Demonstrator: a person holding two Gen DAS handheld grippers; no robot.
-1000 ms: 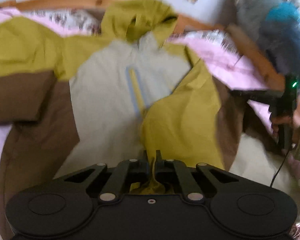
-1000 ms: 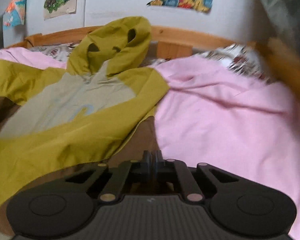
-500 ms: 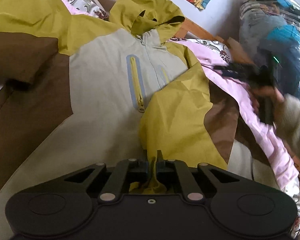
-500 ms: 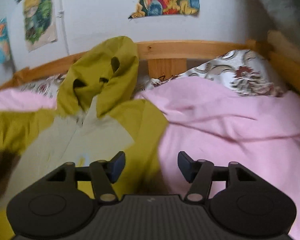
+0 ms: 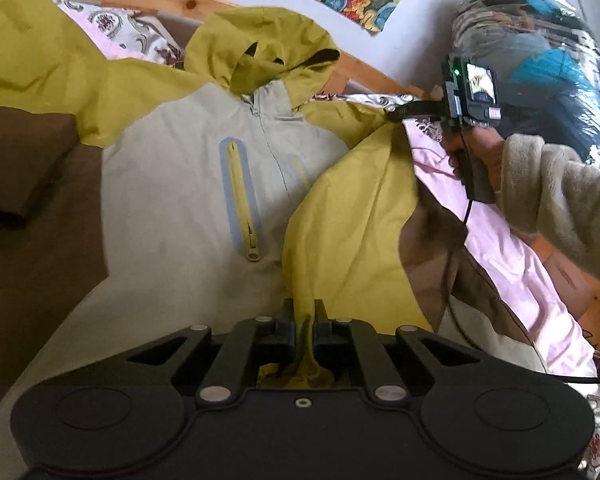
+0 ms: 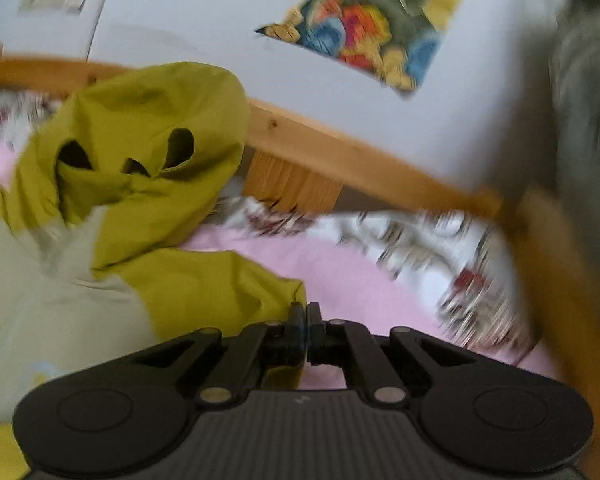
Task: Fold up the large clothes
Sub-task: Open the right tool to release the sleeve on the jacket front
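Right now a hooded jacket in olive yellow, pale grey and brown lies front-up across a bed covered with a pink sheet, its hood pointing toward the wooden headboard. One yellow sleeve is folded in over the chest, beside the yellow chest zipper. The left gripper has its fingers closed tight on the end of that sleeve, with yellow fabric bunched between them and spilling back toward the camera. The right gripper is at the jacket's shoulder, by the edge where yellow cloth meets pink sheet; its fingers are pressed together, and the blurred wrist view appears to show the shoulder fabric pinched at their tips. From the left wrist view, the right hand holds its tool near that shoulder. Colourful posters hang on the wall behind.
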